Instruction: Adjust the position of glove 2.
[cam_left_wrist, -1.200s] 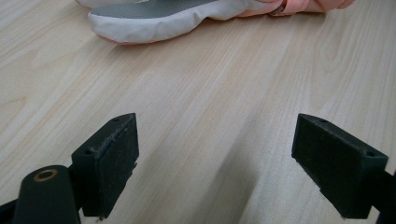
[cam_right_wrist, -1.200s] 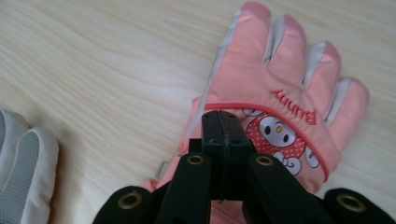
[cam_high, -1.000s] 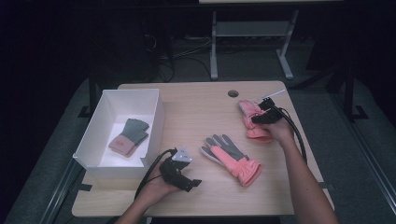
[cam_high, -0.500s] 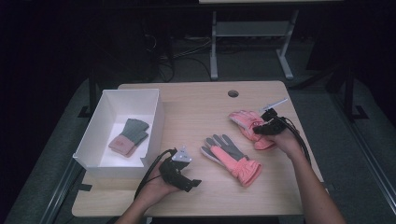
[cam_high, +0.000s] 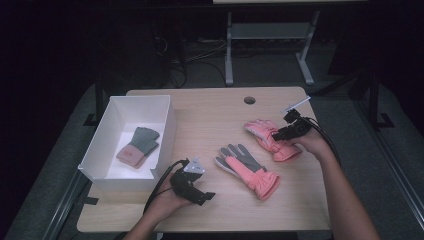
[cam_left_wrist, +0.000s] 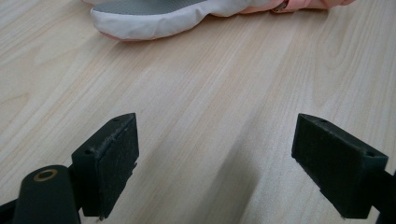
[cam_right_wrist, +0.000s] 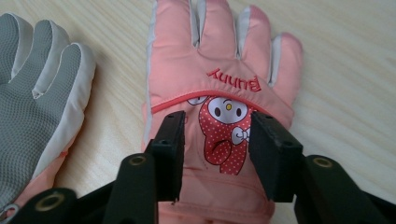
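On the wooden table (cam_high: 210, 120), seen from above, my right gripper (cam_high: 289, 131) sits over the cuff end of a pink glove (cam_high: 267, 137) lying back-up near the table's right side. My left gripper (cam_high: 192, 187) rests near the front edge, just beside a second glove (cam_high: 247, 167) that lies palm-up, grey side showing, between the two grippers. A white box (cam_high: 162, 125) stands at the table's left and holds a third glove (cam_high: 137, 146), grey and pink.

Along my left gripper (cam_left_wrist: 215, 154), the jaws stand wide apart over bare wood, nothing between them; the white-edged grey fingertip of the second glove (cam_left_wrist: 159, 16) lies farther ahead, clear of the pads.

Along my right gripper (cam_right_wrist: 217, 149), the jaws have just been opening and stand partly apart above the pink glove (cam_right_wrist: 219, 84), framing its bunny picture below the word "Bunny"; the pads do not pinch the fabric. The second glove (cam_right_wrist: 37, 84) lies alongside at left, near but apart.
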